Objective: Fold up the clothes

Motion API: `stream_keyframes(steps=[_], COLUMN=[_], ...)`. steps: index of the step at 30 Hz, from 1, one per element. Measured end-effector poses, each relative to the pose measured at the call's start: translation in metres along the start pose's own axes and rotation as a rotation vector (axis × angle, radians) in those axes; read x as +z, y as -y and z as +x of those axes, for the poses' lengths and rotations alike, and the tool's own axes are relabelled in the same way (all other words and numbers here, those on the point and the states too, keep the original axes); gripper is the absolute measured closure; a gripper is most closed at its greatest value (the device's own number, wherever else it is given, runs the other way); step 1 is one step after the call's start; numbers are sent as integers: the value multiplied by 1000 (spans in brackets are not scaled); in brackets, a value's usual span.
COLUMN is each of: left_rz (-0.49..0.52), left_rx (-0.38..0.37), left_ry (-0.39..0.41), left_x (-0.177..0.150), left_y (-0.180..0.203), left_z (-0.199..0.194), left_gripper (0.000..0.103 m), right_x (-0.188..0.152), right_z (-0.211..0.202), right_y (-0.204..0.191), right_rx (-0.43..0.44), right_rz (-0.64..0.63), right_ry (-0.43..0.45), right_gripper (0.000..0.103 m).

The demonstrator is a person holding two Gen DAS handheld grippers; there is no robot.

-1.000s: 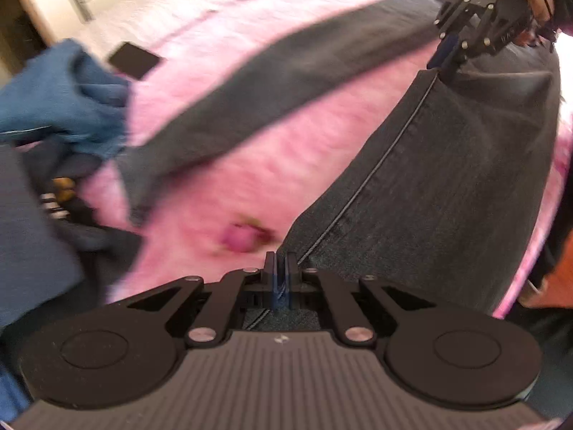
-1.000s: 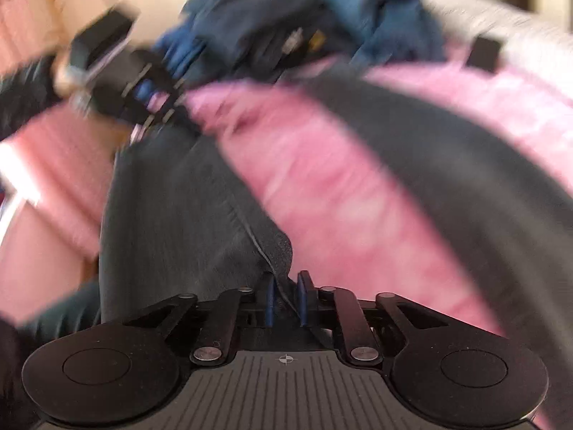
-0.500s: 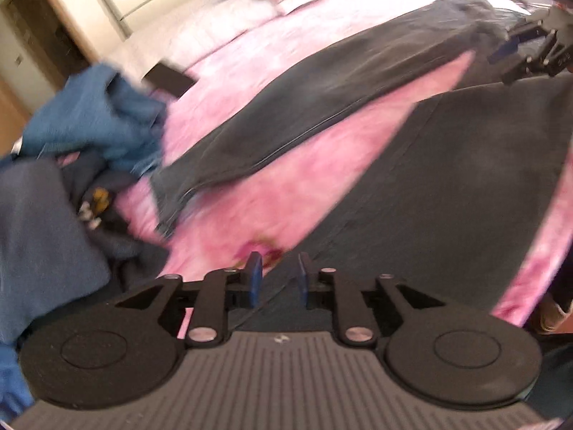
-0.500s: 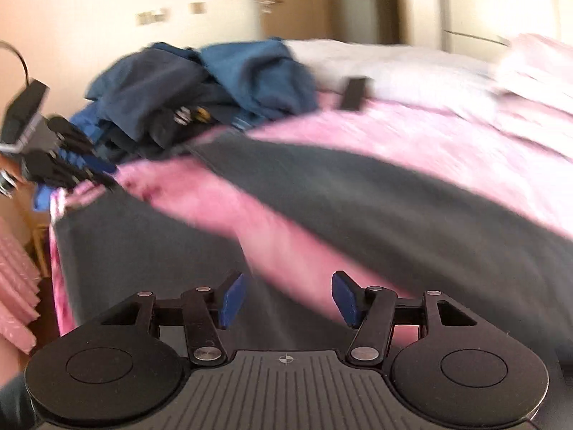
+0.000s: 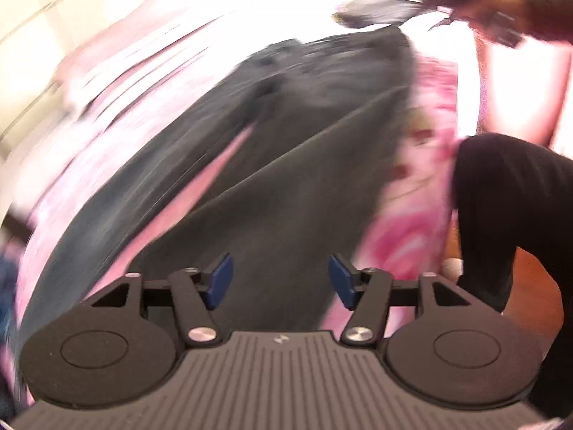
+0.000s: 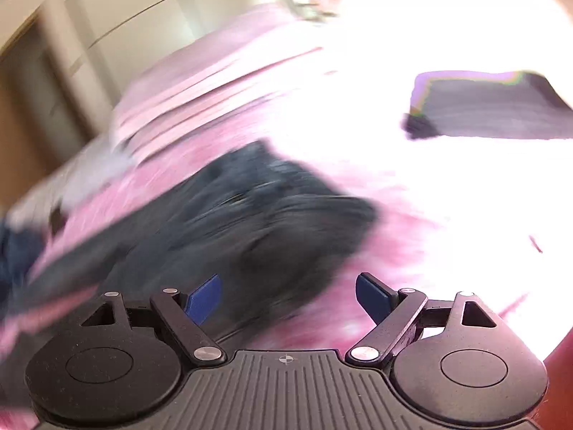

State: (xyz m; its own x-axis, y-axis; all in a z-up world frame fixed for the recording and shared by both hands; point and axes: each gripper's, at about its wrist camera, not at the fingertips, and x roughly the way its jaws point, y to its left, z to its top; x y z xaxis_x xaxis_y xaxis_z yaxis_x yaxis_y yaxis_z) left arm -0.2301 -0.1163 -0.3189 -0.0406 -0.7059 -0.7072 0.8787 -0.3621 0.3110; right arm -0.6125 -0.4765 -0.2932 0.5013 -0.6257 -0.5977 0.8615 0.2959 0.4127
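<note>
Dark grey jeans (image 5: 286,165) lie spread across pink bedspread (image 5: 412,222), legs forking apart. Left gripper (image 5: 281,281) above them, jaws opening, nothing between pads. Right gripper (image 6: 286,297) over jeans' edge, jaws opening wide, empty. Both views motion-blurred.

Both grippers, left (image 5: 280,281) and right (image 6: 288,299), released the jeans (image 5: 272,165); jaws opening.
</note>
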Motion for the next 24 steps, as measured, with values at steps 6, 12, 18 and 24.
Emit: stream_keyframes(steps=[6,12,18,24], left_rz=[148,112,75,80], left_rx=[10,4,-43,-42], left_ry=[-38,-79,-76,-63], left_x=[24,30,29,35], left_y=[41,40,48,47], left_z=[46,52,43,36], left_gripper=[50,68,68,67], right_x=[27,39,6,-1], right_z=[54,39,-31,-25], right_y=[57,67,77,86], right_rx=[114,158,118,69], right_rz=[250,222,114,134], right_ry=[-35,-9,2,0], right_gripper=[38,89,88,72])
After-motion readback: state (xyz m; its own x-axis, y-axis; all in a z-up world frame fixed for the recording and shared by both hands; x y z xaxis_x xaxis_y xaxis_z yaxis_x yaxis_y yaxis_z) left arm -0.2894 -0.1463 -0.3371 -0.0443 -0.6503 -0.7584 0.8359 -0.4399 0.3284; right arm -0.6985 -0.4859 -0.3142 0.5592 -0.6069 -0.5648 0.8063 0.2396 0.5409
